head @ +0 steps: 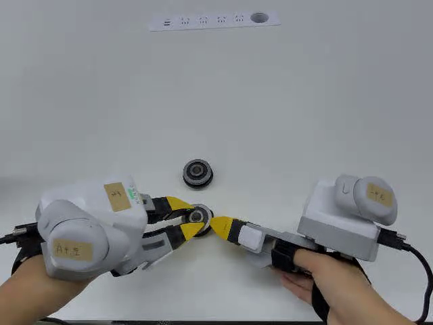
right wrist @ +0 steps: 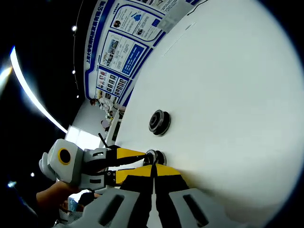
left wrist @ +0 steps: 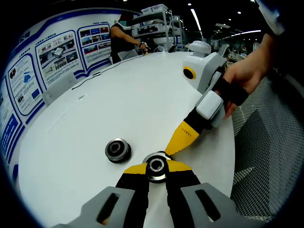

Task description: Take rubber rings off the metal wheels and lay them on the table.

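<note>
Though unclear overhead, wheel [left wrist: 156,167] seemingly between fingers [left wrist: 135,169]

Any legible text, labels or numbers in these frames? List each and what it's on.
None can be quoted.
Tan stickers on left gripper: handwriting, blurred.
Tan sticker on right gripper: handwriting, blurred.
Wall posters: too small.
Power strip: unreadable marks.
Metal wheel in left gripper: none visible.

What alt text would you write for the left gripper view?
The left gripper grips a small metal wheel between its yellow tips; the closed tip of the right gripper meets its rim. A second wheel lies apart on the white table.
</note>
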`<state>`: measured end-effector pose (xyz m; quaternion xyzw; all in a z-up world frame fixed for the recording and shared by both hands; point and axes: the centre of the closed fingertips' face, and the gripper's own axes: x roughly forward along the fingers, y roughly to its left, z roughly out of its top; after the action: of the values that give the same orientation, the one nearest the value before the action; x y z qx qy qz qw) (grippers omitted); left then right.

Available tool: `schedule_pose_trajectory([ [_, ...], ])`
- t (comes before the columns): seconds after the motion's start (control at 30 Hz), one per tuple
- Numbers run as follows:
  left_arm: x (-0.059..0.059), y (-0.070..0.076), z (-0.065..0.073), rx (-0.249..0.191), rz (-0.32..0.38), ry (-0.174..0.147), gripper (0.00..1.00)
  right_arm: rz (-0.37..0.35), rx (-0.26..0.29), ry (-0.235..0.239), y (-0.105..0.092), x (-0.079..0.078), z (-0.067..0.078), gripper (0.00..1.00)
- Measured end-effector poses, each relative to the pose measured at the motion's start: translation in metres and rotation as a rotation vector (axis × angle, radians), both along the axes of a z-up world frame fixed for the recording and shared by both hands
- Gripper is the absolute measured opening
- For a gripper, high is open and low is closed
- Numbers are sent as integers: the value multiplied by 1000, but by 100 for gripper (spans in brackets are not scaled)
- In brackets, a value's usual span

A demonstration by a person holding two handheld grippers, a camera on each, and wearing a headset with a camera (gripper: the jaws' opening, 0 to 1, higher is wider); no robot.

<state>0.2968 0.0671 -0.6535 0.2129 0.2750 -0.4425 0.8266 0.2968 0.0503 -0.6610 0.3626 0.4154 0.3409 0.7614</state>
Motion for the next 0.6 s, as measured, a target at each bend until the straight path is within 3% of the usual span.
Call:
schedule_pose_trajectory([
  [0.6,1,0,0,-4,4,-2,13,52,-76,-76,4,2,5,1],
])
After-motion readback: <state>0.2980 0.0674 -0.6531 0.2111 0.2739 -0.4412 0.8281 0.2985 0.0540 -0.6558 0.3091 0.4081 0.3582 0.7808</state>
